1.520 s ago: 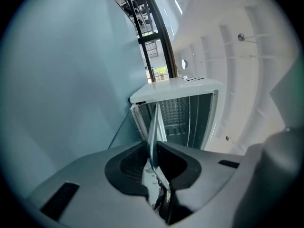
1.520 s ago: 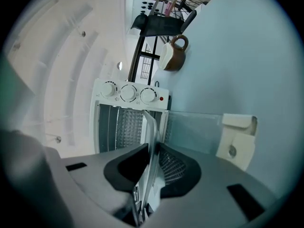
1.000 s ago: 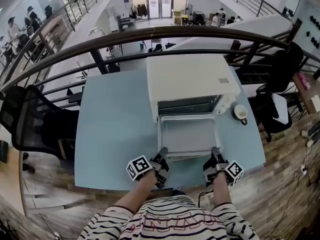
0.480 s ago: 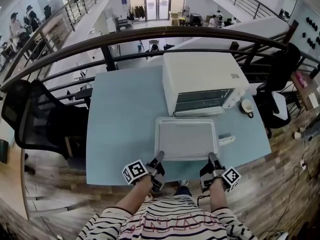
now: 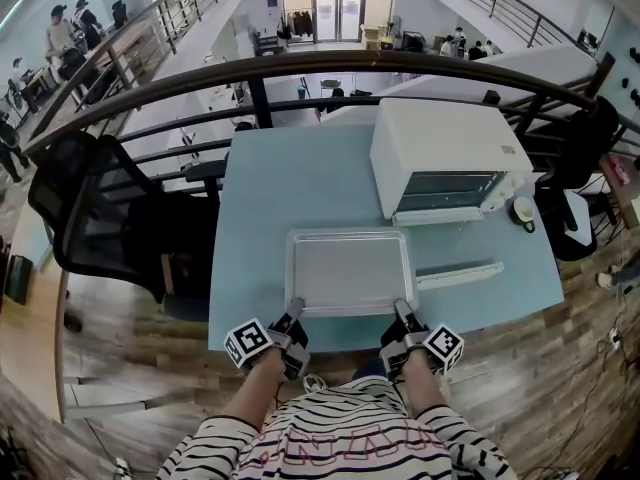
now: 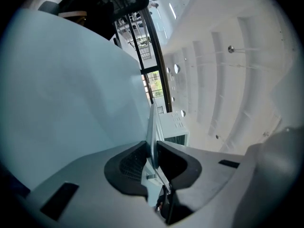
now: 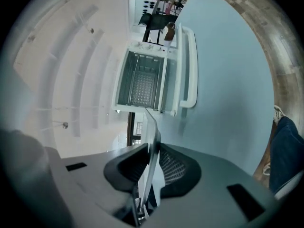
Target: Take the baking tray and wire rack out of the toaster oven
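The left gripper (image 5: 295,311) and right gripper (image 5: 400,312) are each squeezing the baking tray's (image 5: 350,271) rim at the desk's (image 5: 265,198) near edge.

Wood floor (image 5: 110,388), black chair (image 5: 100,218), railing (image 5: 330,62)

The person wears a shirt (image 5: 350,436) in black and white stripes, with faint reddish lettering across the chest and striped sleeves. A blue trouser leg (image 7: 286,148) and a pale shoe (image 7: 277,112) show in the right gripper view. The left gripper (image 5: 294,311) and right gripper (image 5: 399,310) are black. Each bears a white cube printed with black square markers, the left cube (image 5: 247,342) and the right cube (image 5: 446,347). Seen close, the housings are smooth grey with dark slots, and the black pads (image 7: 175,167) carry a fine grid texture.
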The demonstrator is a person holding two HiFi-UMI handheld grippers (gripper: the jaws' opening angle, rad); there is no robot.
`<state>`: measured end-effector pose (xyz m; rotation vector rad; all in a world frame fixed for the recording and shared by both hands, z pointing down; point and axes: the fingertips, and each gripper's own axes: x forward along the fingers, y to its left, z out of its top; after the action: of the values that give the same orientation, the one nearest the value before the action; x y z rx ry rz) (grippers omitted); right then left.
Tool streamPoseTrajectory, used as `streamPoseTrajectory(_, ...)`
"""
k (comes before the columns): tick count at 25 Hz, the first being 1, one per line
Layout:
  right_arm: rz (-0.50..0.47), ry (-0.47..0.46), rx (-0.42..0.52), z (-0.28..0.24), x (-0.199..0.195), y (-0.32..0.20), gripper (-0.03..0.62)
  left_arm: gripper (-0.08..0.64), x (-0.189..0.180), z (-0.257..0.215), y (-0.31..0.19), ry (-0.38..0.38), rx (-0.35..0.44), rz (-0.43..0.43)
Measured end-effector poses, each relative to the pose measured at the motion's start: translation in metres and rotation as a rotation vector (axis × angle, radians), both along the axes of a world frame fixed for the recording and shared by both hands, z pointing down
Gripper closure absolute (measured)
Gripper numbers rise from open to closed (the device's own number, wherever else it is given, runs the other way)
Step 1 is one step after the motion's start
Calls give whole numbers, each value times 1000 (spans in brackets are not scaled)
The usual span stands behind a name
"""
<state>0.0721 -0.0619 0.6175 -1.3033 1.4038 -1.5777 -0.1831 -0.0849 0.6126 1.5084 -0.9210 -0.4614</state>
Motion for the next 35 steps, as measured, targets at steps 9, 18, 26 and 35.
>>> streamPoseTrajectory(9,-141,-5,-17,3,-76,-44,512,486,-76,3,-16,-33,-2,-94)
streamPoseTrajectory(18,-207,20,-40,16,-106,-127,508,485,-104,16,-94,-73,-12,-136)
streamPoseTrajectory(26,-222,35,-92,33,-108,-205,505,485,-105,28,-180,-136,-41,-108)
streamPoseTrajectory(35,-245,81,-77,38,-113,-295,500,485,-110,42,-264,-157,-47,-110)
